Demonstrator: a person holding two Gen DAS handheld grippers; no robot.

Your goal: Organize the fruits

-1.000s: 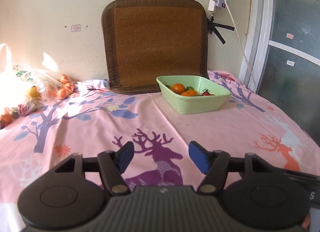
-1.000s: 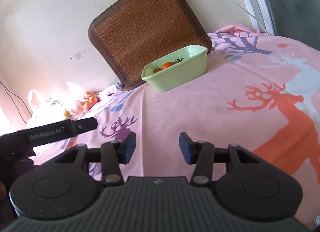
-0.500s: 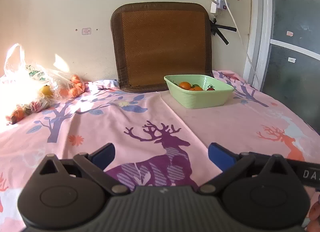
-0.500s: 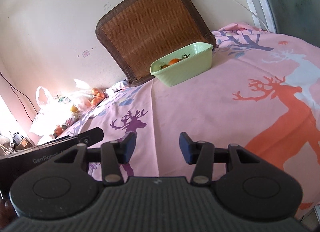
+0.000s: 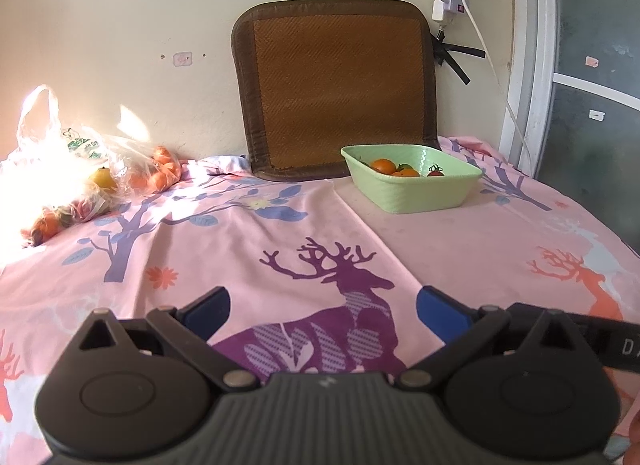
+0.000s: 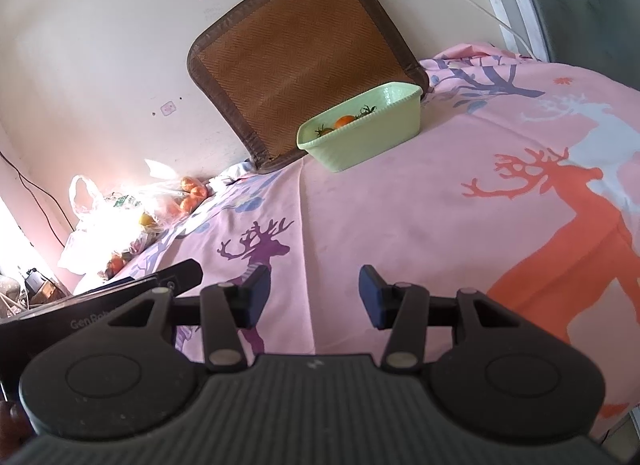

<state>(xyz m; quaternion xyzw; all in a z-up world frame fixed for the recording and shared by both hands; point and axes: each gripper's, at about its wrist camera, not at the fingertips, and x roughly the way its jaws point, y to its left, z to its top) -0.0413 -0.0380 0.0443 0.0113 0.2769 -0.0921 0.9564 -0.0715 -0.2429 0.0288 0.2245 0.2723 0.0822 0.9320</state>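
A light green basin (image 5: 416,195) stands on the pink cloth near the back wall and holds oranges (image 5: 383,165) and a small tomato (image 5: 435,172). It also shows in the right wrist view (image 6: 368,141). A clear plastic bag of oranges (image 5: 156,173) and other fruit lies at the far left, also in the right wrist view (image 6: 188,197). My left gripper (image 5: 323,315) is open wide and empty, low over the purple deer print. My right gripper (image 6: 313,297) is open and empty, well short of the basin.
A brown woven cushion (image 5: 340,93) leans on the wall behind the basin. A power strip and cable (image 5: 448,5) hang at upper right. A glass door (image 5: 592,77) stands at the right. The left gripper's body (image 6: 104,305) shows at lower left in the right wrist view.
My left gripper has opened wider and pulled back from the basin. My right gripper has also drawn back and tilted; its jaws stay the same width.
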